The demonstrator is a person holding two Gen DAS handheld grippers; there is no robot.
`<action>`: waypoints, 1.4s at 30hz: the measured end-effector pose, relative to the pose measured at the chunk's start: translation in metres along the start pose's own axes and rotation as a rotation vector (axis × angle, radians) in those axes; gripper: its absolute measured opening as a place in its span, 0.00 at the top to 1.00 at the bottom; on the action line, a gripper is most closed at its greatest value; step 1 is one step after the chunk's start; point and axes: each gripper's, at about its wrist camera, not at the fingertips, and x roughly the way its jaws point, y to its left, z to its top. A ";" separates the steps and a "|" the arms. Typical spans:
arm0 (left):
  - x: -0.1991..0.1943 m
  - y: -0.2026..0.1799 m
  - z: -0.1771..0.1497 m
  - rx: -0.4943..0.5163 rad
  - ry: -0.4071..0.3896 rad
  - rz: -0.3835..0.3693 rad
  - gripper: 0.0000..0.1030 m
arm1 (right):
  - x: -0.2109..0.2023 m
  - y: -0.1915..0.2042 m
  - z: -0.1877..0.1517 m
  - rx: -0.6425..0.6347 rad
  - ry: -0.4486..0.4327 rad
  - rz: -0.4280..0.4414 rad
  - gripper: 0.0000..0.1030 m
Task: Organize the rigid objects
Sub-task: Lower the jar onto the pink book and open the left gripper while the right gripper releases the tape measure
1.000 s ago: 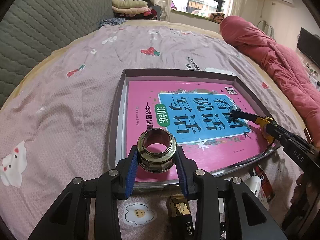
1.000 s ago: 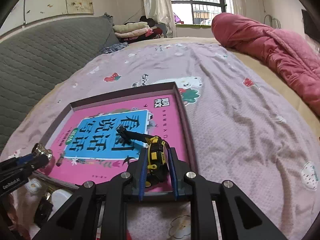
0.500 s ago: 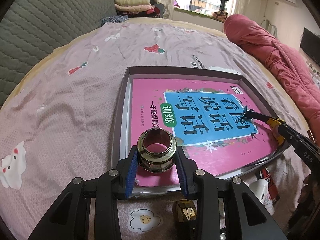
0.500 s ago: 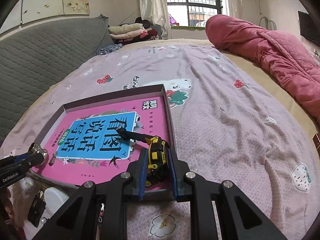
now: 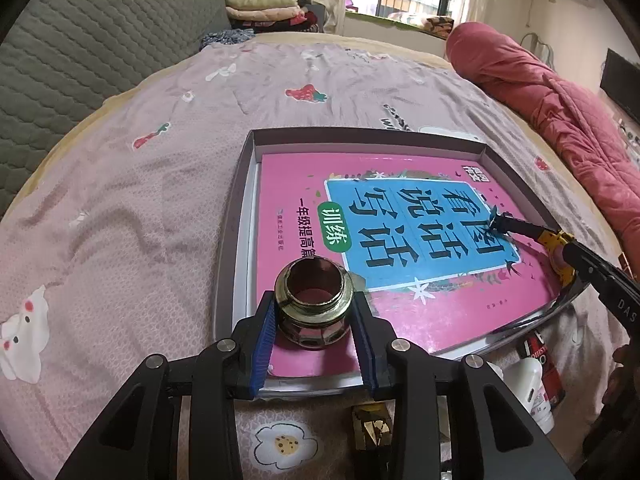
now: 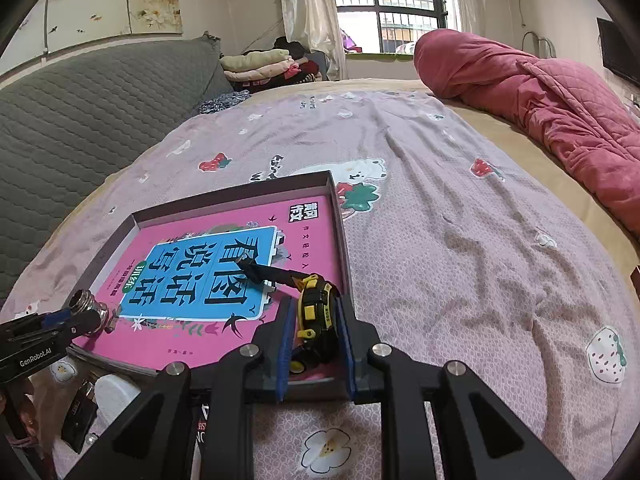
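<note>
Here the metal fitting [image 5: 313, 304], a short threaded brass-coloured ring, sits clamped between the blue pads of the left gripper [image 5: 314, 322], whose jaws stand partly apart and press on its two sides. It hangs over the near left corner of the box [image 5: 240, 184], just above the pink book [image 5: 400, 264] that fills the box's floor. The tape measure [image 6: 316, 312], black and yellow, is pinched in the right gripper [image 6: 314, 328], whose jaws are nearly closed on its flat sides; it is at the box's near right corner, and its black strap [image 6: 268, 274] reaches out over the blue title panel of the book, the tip touching the cover.

The box is shallow and dark-walled and lies on a bed with a pinkish sheet [image 5: 140, 208] printed with small flowers and strawberries. Off the box's near edge, on the sheet, lie a white bottle [image 5: 530, 380], a red packet [image 5: 544, 364] just beside it, and a small gold-coloured block [image 5: 372, 424]. A rolled red quilt [image 6: 540, 92] lies along the bed's right edge, well apart from the box, and a grey padded headboard [image 6: 80, 120] runs along the left.
</note>
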 end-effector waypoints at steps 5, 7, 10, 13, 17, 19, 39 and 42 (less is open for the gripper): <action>0.000 0.000 -0.001 0.005 0.005 -0.002 0.64 | 0.000 0.002 0.001 -0.008 -0.002 0.002 0.76; -0.001 -0.001 -0.001 0.007 0.008 -0.005 0.64 | 0.000 0.004 0.001 -0.013 -0.002 0.005 0.75; 0.000 -0.001 -0.001 0.009 0.014 -0.012 0.64 | 0.000 0.005 0.000 -0.018 0.001 0.006 0.74; -0.001 0.000 -0.001 0.006 0.017 -0.017 0.64 | 0.000 0.005 0.000 -0.021 0.003 0.006 0.74; -0.002 0.001 0.000 0.010 0.023 -0.015 0.63 | 0.000 0.005 0.000 -0.021 0.003 0.007 0.73; -0.004 0.002 0.000 0.003 0.021 -0.017 0.59 | 0.000 0.006 0.000 -0.022 0.003 0.007 0.72; -0.028 0.006 0.002 -0.008 -0.018 -0.028 0.37 | 0.002 0.011 -0.002 -0.048 0.004 0.027 0.61; -0.036 0.008 0.003 -0.016 -0.033 -0.035 0.34 | 0.001 0.011 -0.002 -0.051 0.004 0.030 0.59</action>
